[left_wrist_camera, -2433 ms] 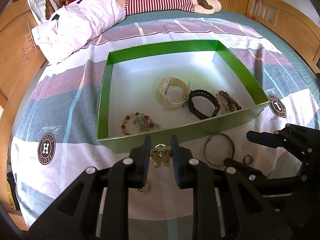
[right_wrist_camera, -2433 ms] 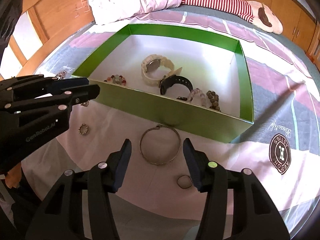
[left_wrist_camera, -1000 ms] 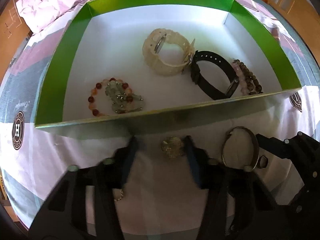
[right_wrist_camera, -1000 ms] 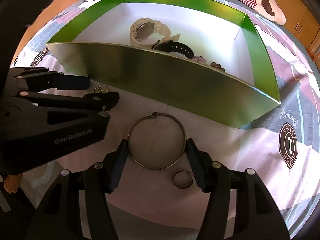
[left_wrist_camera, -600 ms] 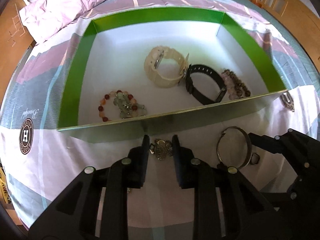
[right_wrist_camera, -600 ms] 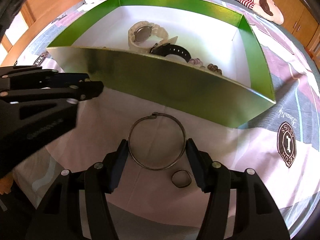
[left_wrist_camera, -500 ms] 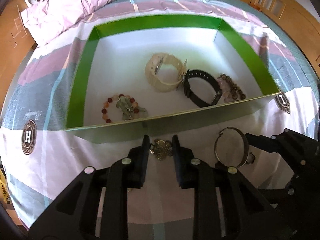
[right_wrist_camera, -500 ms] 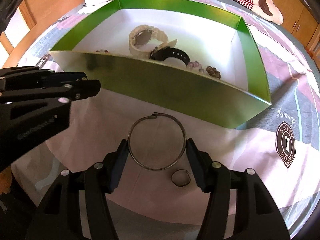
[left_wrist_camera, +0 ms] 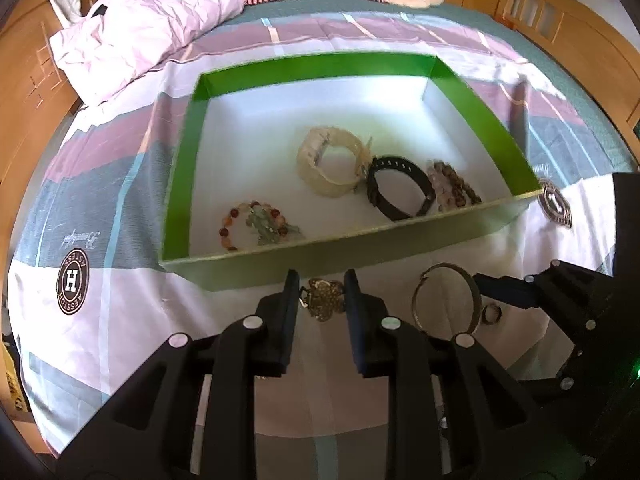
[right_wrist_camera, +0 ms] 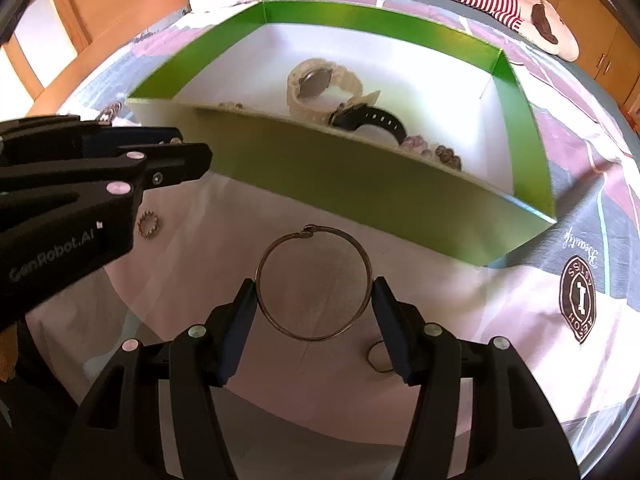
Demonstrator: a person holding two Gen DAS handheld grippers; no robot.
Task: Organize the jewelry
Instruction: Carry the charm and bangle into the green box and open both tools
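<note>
Black left gripper (left_wrist_camera: 322, 294) clamps a gold filigree brooch (left_wrist_camera: 325, 299); right gripper (right_wrist_camera: 313, 295) grips the thin metal bangle (right_wrist_camera: 313, 282) at both sides, near the green cardboard box (left_wrist_camera: 182, 184) of watches and bracelets.

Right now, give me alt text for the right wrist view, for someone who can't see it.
The right gripper clasps a thin metal bangle above a bedsheet, in front of a green box holding watches and beads. The left gripper reaches in from the left, and a small ring lies by the right finger.
</note>
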